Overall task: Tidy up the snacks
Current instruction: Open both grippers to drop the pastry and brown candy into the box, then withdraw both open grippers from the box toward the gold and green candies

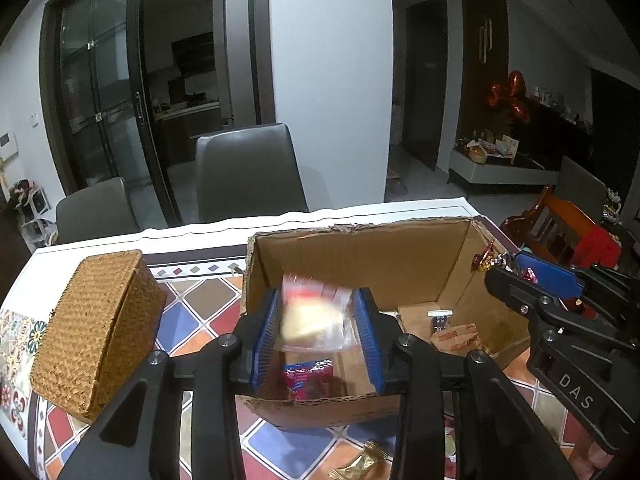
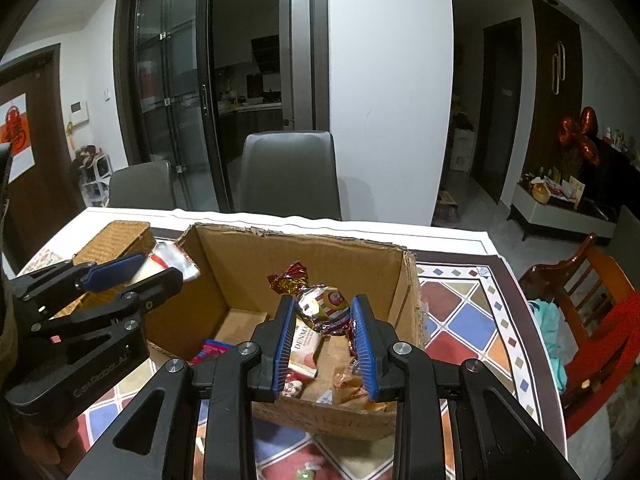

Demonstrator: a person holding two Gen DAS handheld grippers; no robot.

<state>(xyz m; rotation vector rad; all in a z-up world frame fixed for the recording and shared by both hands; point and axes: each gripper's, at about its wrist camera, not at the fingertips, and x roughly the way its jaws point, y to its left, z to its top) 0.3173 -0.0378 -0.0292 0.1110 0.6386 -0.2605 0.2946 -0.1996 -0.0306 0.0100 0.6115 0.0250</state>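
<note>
Over the open cardboard box on the patterned tablecloth, both claws hang with snacks between their blue pads. The left gripper has a clear-wrapped snack packet, blurred, between its jaws; the packet looks loose, its edges short of the pads, so the jaws seem narrowly parted and not pressing on it. From the right wrist view the same packet pokes out past the left gripper, whose black body carries pale lettering too faint to read fully.

The right gripper pinches a foil-wrapped candy with a twisted red-gold end and a red and gold label whose words are too small to read; its jaws are narrow and closed on it. In the left wrist view the right gripper shows "DAS" on its arm.

Inside the box lie a pink packet, a pack printed "DENMA…", cut off by the pad, and brown wrapped snacks. A woven basket stands just left of the box. A gold-wrapped sweet lies on the cloth in front of the box.
</note>
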